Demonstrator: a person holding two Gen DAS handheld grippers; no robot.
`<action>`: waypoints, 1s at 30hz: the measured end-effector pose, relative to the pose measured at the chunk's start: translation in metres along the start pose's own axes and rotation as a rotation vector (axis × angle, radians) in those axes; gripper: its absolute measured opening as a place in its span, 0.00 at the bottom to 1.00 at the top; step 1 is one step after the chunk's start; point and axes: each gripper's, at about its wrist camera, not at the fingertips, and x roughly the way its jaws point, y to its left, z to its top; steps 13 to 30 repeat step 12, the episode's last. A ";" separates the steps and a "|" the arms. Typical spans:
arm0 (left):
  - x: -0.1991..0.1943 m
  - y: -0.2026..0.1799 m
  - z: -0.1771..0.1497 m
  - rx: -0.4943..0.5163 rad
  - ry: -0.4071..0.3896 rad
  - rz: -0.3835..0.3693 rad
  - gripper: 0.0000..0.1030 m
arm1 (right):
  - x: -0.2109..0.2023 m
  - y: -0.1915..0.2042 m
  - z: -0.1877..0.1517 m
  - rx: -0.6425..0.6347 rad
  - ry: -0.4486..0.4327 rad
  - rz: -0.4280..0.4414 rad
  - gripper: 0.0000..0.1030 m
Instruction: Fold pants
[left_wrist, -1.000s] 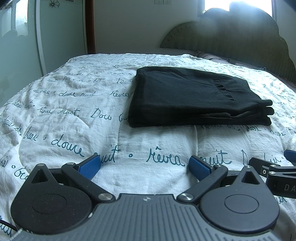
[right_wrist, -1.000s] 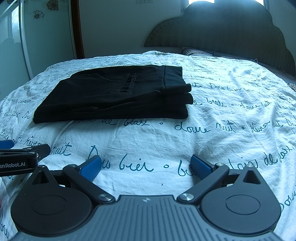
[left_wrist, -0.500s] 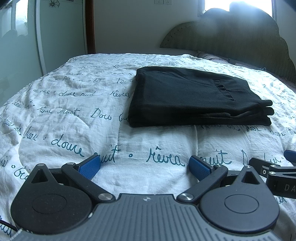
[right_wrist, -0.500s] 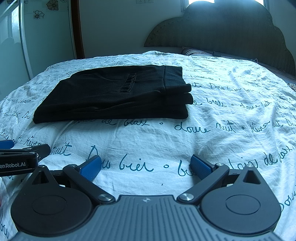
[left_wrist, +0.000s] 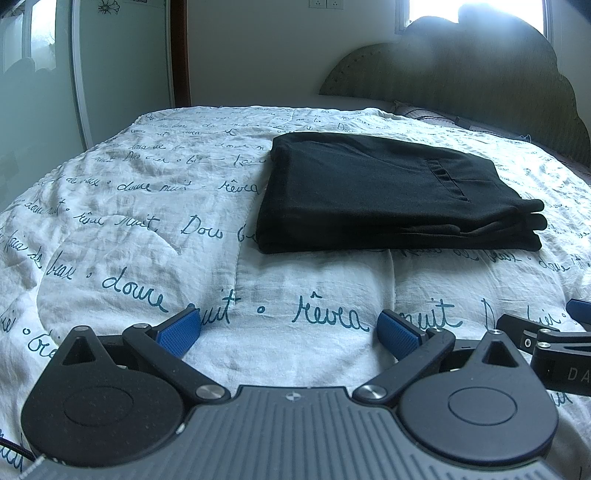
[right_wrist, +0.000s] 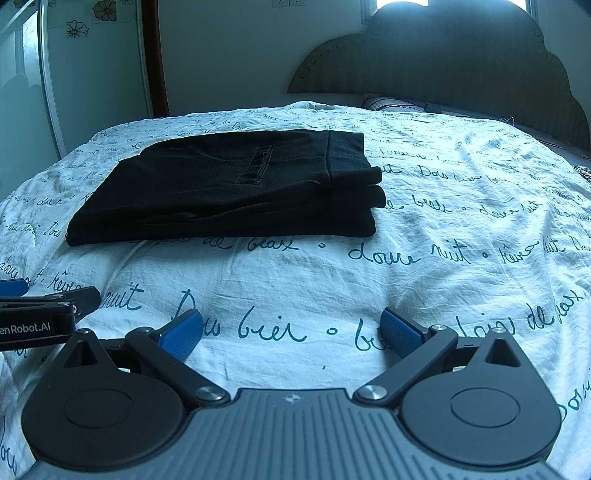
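The black pants (left_wrist: 380, 192) lie folded in a flat rectangular stack on the bed, also seen in the right wrist view (right_wrist: 229, 188). My left gripper (left_wrist: 288, 332) is open and empty, resting low on the bedspread well short of the pants. My right gripper (right_wrist: 291, 334) is open and empty, also low on the bedspread in front of the pants. Each gripper shows at the edge of the other's view: the right gripper (left_wrist: 554, 343) and the left gripper (right_wrist: 40, 314).
A white bedspread (left_wrist: 147, 236) with blue handwriting print covers the bed. A dark scalloped headboard (right_wrist: 443, 66) stands at the back right. A glass sliding door (left_wrist: 37, 92) is at the left, beyond the bed edge.
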 end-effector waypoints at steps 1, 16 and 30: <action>0.000 0.000 0.000 0.000 0.000 0.000 1.00 | 0.000 0.000 0.000 0.000 0.000 0.000 1.00; -0.001 0.000 -0.001 -0.022 -0.005 -0.010 1.00 | 0.000 0.000 0.000 0.000 0.000 0.000 1.00; -0.001 0.000 -0.001 -0.022 -0.005 -0.010 1.00 | 0.000 0.000 0.000 0.000 0.000 0.000 1.00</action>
